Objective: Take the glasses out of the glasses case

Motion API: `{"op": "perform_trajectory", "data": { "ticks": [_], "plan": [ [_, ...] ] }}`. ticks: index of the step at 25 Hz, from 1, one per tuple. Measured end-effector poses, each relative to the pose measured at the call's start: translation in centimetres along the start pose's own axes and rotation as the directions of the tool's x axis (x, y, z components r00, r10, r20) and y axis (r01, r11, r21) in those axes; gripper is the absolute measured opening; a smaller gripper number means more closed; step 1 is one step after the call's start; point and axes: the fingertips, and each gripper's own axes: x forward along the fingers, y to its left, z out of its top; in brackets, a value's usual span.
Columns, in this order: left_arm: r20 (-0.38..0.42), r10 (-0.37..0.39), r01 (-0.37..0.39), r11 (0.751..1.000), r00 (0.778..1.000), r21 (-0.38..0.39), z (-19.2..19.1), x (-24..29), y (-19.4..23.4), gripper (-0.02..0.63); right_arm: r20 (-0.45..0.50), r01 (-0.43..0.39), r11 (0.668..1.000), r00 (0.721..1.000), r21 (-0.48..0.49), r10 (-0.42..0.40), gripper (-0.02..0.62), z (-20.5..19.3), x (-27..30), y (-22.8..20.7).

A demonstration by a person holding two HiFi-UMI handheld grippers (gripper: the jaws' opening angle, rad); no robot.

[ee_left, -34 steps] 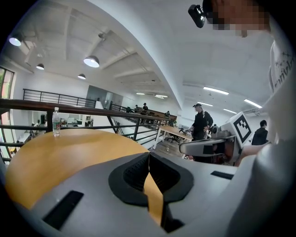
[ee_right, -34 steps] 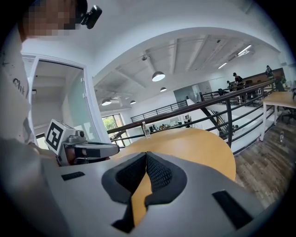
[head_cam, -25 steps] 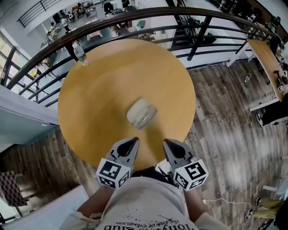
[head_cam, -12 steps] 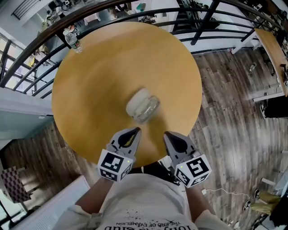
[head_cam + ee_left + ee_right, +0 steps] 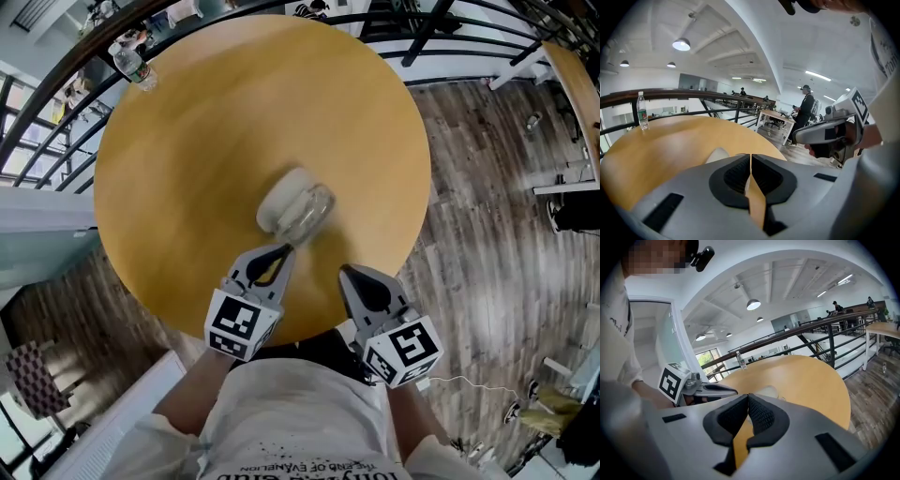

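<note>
The grey two-jaw left gripper [image 5: 284,251] was held low in front of the torso. Its jaws were pressed together with nothing between them, and its black-and-white marker cube [image 5: 243,323] was nearest the body. The matching grey right gripper [image 5: 346,272] sat just to its right and slightly nearer, jaws likewise together and empty. Both pointed away from the person, tips angled a little towards each other. The left forearm [image 5: 192,401] and right forearm [image 5: 417,436] were drawn in close.

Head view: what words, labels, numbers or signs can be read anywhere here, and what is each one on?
"END OF EVAN...": upside down on the person's white shirt; the letters around it are cut off or blurred.
Cubes on the left gripper and right gripper: black-and-white square patterns only, no letters or numbers.
Water bottle label: too small to read.
</note>
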Motion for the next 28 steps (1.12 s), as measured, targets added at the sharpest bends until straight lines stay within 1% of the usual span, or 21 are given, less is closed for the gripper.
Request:
{"op": "perform_trajectory", "data": {
  "ticks": [7,11,14,19,28],
  "plan": [
    [-0.076,-0.003,0.004,1.0,0.997,0.018,-1.4,4.0,1.5,0.026,-0.024,-0.003,0.999,1.0,0.042,0.004,0.026,-0.6,0.9,-2.3],
    [-0.118,-0.009,0.012,1.0,0.993,0.026,-2.7,5.5,2.3,0.026,-0.033,0.0,0.998,0.999,0.064,0.002,0.026,-1.3,1.1,-2.7],
    [-0.148,-0.02,0.023,1.0,0.989,0.017,-3.6,6.7,2.7,0.026,-0.041,0.004,0.997,0.999,0.078,-0.001,0.026,-1.9,1.3,-3.1],
    [-0.195,-0.039,0.039,0.999,0.98,-0.004,-4.9,8.4,3.0,0.028,-0.053,0.009,0.995,0.999,0.099,-0.004,0.026,-2.8,1.4,-3.7],
    [-0.271,-0.063,0.069,0.998,0.961,0.012,-6.7,10.5,3.7,0.028,-0.066,0.017,0.992,0.998,0.129,-0.008,0.026,-3.5,1.9,-4.5]
  ]
}}
